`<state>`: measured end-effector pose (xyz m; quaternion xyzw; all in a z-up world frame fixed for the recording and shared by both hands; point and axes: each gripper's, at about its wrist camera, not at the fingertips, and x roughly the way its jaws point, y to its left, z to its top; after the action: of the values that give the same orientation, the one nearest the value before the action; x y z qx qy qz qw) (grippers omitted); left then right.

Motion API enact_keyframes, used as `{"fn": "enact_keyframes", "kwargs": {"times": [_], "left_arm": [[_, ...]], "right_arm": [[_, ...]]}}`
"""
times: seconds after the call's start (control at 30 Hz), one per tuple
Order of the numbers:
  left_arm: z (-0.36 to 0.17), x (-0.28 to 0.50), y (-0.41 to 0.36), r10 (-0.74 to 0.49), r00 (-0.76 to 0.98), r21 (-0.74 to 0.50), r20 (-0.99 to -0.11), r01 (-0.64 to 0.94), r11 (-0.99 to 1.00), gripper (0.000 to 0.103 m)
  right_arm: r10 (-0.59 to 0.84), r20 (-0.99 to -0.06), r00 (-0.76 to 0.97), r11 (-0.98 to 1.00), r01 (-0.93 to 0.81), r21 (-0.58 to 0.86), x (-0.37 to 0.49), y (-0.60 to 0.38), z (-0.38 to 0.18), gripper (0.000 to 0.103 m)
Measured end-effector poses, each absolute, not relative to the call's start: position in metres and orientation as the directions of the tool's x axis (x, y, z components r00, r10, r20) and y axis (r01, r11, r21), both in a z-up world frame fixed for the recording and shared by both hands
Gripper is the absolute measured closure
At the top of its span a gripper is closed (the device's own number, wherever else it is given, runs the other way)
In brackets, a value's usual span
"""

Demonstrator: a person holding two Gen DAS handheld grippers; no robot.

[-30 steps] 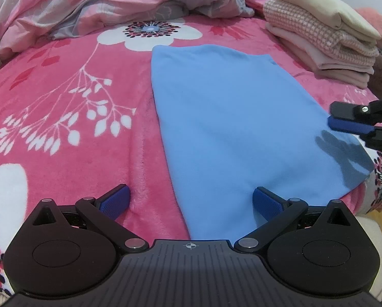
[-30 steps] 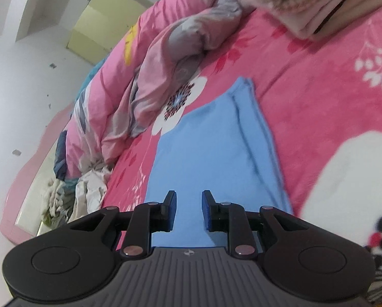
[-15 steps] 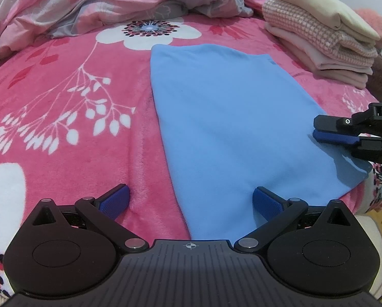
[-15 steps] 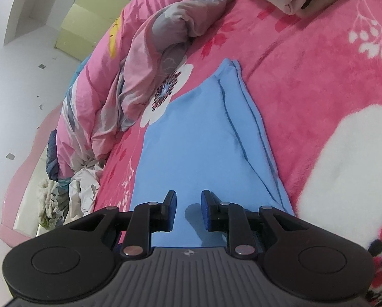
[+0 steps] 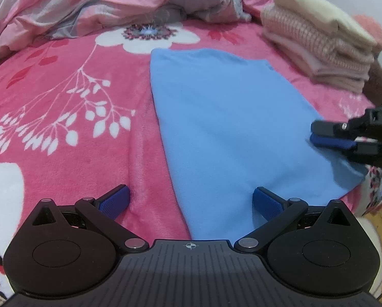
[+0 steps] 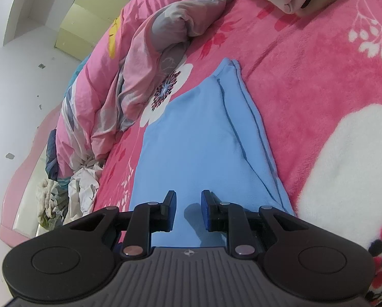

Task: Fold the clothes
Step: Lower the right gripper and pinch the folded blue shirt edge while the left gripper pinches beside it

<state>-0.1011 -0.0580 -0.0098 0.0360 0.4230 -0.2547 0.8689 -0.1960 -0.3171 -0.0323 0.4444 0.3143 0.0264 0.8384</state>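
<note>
Left gripper (image 5: 189, 199) nearest, jaws spread wide and empty, straddling the near left edge of the blue garment (image 5: 232, 133): one pad over the pink floral blanket (image 5: 63, 102), the other over the cloth. Right gripper (image 6: 188, 209) at the garment's near right side, jaws narrow with a clear gap, nothing pinched; the cloth lies below the pads and I cannot tell whether they touch it. Garment lies flat and smooth on the blanket, already folded lengthwise into a long panel, layered edges stacked along its right side, narrow end pointing away. Judgement: step in hand is taking the near end to fold it toward the far end. To do it well, each gripper should close on a near corner and catch every layer, the right one especially, since several edges stack there; lift both corners level, carry them straight up the panel, lay them square on the far edge. Risk: a grip on the top layer only would peel the fold apart. Far right, a stack of folded clothes (image 5: 319, 43), well apart. Beyond, a rumpled duvet (image 5: 114, 5).
</note>
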Motion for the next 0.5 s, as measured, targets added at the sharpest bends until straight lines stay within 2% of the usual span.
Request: {"fn": "enact_keyframes", "kwargs": {"times": [0.17,0.3,0.5], "left_arm": [[0.0,-0.097,-0.04,-0.508,0.545,-0.245,-0.667,0.484,0.84,0.0],[0.004,-0.081,-0.026,-0.57,0.57,-0.321,-0.592,0.482,0.815,0.0],[-0.005,-0.05,-0.025,-0.613,0.565,-0.39,-0.552,0.476,0.789,0.0]], "right_arm": [[0.321,-0.481,0.816,0.624,0.199,0.756,-0.197,-0.321,-0.021,0.075],[0.277,-0.466,0.84,0.647,0.195,0.737,-0.195,-0.336,-0.007,0.066],[0.211,-0.493,0.844,0.681,0.235,0.694,-0.174,-0.367,-0.004,0.062]]}}
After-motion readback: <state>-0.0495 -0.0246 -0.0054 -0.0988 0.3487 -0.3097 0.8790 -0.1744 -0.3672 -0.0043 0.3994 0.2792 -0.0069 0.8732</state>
